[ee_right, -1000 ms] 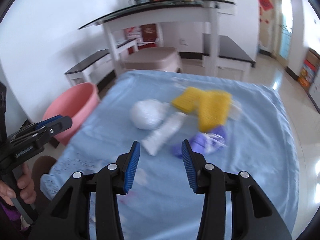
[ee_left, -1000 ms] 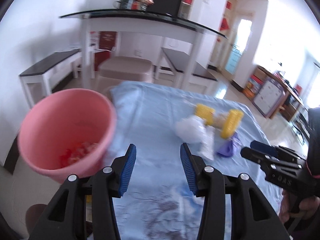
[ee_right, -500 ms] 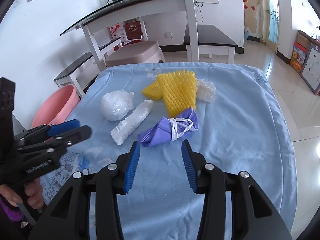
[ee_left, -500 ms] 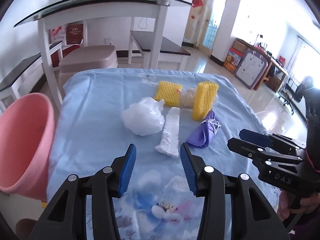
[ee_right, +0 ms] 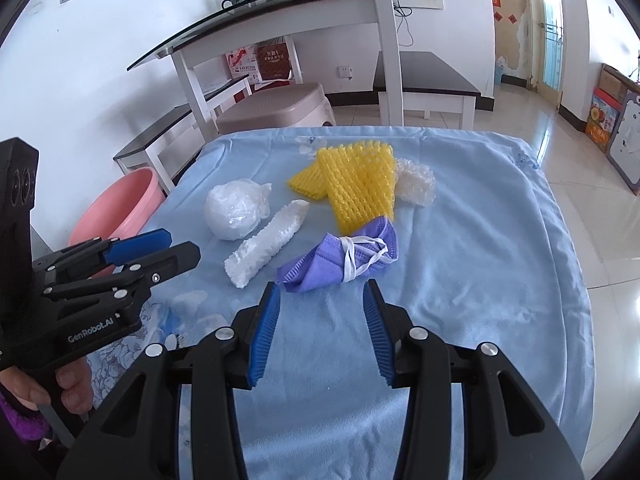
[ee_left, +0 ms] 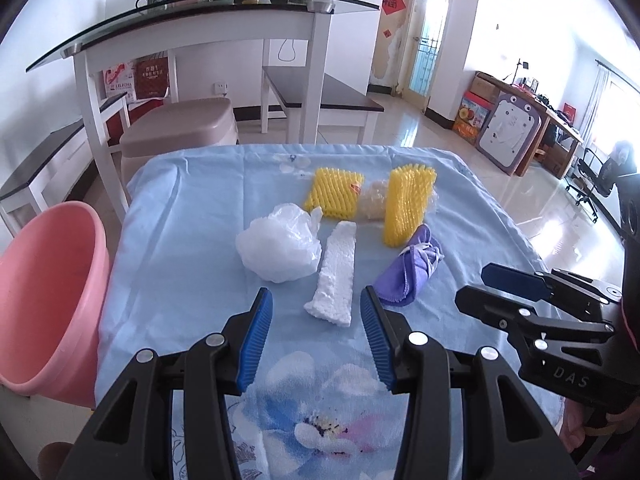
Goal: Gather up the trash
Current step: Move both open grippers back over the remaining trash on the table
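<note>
Trash lies on a blue cloth-covered table: a crumpled white plastic bag, a white foam strip, two yellow foam nets, a clear net wad and a purple face mask. My left gripper is open, just short of the foam strip. My right gripper is open, just short of the mask. Both are empty.
A pink basin stands off the table's left edge. Beyond the table are a beige stool, white benches and a glass-topped desk. Tiled floor lies to the right.
My left gripper swung right, from facing the pink basin to facing the trash, and came closer to the foam strip. My right gripper edged towards the purple mask.
</note>
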